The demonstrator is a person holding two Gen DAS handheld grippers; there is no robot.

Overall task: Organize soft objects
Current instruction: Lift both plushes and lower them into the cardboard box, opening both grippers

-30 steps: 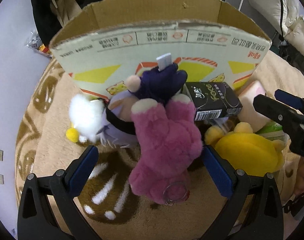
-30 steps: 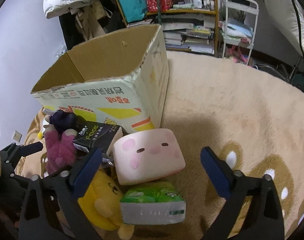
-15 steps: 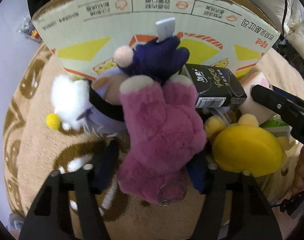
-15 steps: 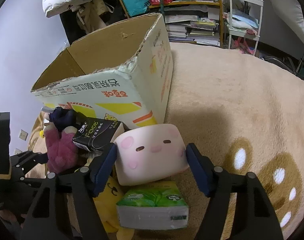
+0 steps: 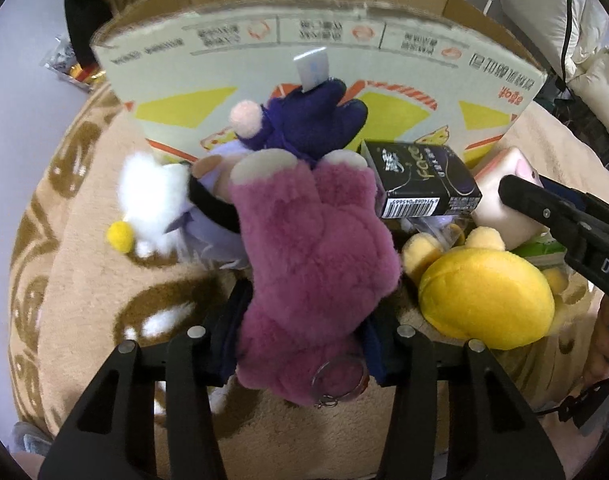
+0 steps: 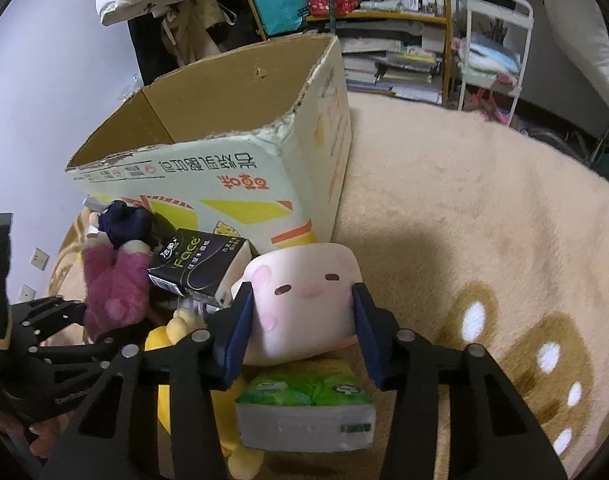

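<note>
Nothing can be seen inside the cardboard box [image 6: 240,136], so the sorting looks barely begun, though its floor is hidden. Both claws are closed on their first picks: the left claw [image 5: 304,344] clamps the lower end of the pink plush bear [image 5: 316,256], and the right claw [image 6: 300,316] squeezes the pale pink face cushion [image 6: 304,300] between its blue pads. Both toys sit in the heap on the beige rug [image 6: 484,240] against the box's printed front wall. Left in the pile: the yellow plush [image 5: 484,292], navy plush [image 5: 304,120], white-and-lavender plush [image 5: 160,208], black tissue pack [image 5: 420,180] and green tissue pack [image 6: 304,412].
</note>
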